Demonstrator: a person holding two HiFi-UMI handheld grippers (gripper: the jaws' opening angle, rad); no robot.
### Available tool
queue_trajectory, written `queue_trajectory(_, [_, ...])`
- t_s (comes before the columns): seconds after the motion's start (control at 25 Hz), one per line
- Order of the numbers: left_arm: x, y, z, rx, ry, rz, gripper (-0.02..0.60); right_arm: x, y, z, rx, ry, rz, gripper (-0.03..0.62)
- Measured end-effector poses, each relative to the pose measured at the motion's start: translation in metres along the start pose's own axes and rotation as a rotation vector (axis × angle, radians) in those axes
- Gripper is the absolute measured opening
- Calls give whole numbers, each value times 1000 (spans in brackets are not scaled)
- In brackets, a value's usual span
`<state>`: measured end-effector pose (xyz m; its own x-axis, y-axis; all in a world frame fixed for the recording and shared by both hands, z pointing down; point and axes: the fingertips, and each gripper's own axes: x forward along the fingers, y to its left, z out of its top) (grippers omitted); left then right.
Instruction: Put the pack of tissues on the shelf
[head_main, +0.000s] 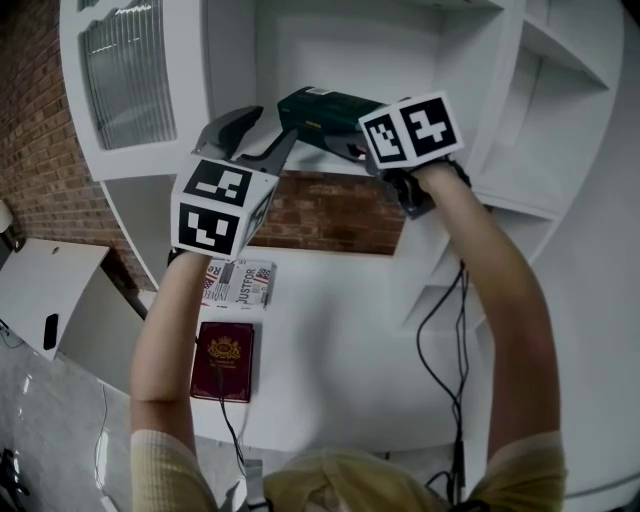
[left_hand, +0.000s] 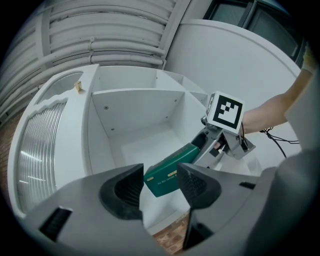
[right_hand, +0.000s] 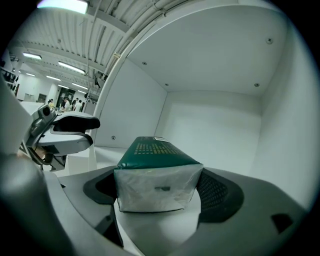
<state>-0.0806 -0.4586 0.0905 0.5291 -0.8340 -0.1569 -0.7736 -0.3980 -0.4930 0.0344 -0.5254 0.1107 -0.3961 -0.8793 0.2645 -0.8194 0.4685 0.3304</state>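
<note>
The pack of tissues (head_main: 318, 108) is dark green with a clear end (right_hand: 156, 187). It is held level in the mouth of a white shelf compartment (head_main: 340, 45), just above the shelf floor (left_hand: 137, 145). My right gripper (head_main: 350, 140) is shut on its near end, with a pad against each side (right_hand: 158, 194). My left gripper (head_main: 252, 135) hovers open to the left of the pack's far end and slightly below it. In the left gripper view its two jaws (left_hand: 160, 187) stand apart, and the pack (left_hand: 167, 172) lies beyond them, untouched.
To the left of the compartment is a ribbed glass door (head_main: 125, 70), and more white shelves (head_main: 560, 90) rise on the right. Below, a dark red book (head_main: 222, 360) and a printed booklet (head_main: 238, 283) lie on a white table (head_main: 340, 350). Black cables (head_main: 440, 330) hang down.
</note>
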Motion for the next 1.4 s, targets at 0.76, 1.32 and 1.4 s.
queue_trajectory(0.76, [-15,-12,2,7,-9,-9,196,-26,-12,13,-162,-65,-162,426])
queue_trajectory(1.32, [-33,-16,11,-79,-80,-8,196,-75,8,19,-97,-302,-162,423])
queue_trajectory(1.4, [-39,-17,11,-94,-94,-8,196,-86,10,18,-33,-350,-144,423])
